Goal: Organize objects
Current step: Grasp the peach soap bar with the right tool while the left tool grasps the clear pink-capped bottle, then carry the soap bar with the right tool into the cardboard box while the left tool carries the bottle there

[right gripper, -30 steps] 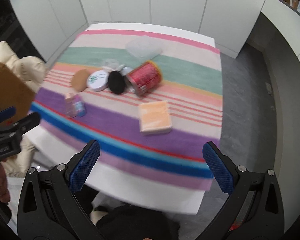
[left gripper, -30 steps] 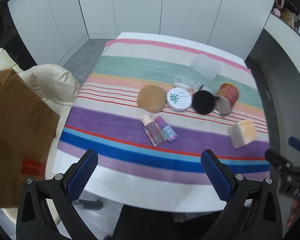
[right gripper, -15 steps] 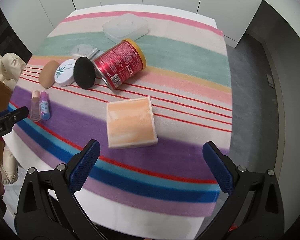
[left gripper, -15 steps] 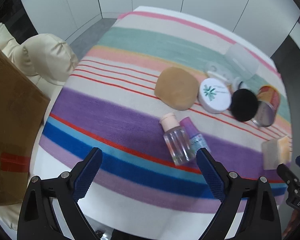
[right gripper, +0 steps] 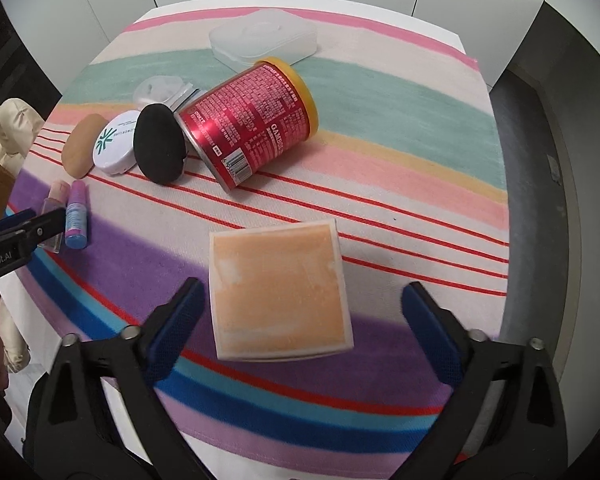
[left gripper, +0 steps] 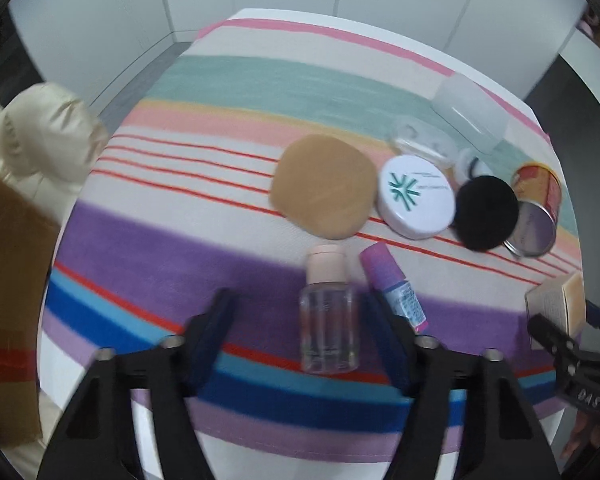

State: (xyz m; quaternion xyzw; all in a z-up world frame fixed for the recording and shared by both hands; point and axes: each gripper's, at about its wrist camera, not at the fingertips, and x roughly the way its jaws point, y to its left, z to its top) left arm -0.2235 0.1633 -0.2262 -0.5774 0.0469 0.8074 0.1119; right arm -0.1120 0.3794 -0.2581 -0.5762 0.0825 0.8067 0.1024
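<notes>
A: What's the setting?

B: A table under a striped cloth [right gripper: 400, 120], white cabinets behind.

A: Left to right?

B: In the left wrist view, the left gripper [left gripper: 306, 330] stands wide open, gripping nothing; the clear bottle [left gripper: 329, 312] lies between its fingers, the purple tube [left gripper: 394, 286] just beside the bottle. Beyond them a tan puff [left gripper: 324, 186], white compact [left gripper: 416, 196] and black puff [left gripper: 485, 213] sit in a row, then the red can [right gripper: 252, 124] on its side.

A: And the right?

B: The right gripper [right gripper: 300, 316] is wide open too, empty, with the orange box [right gripper: 278, 292] between its fingers, touching neither.
</notes>
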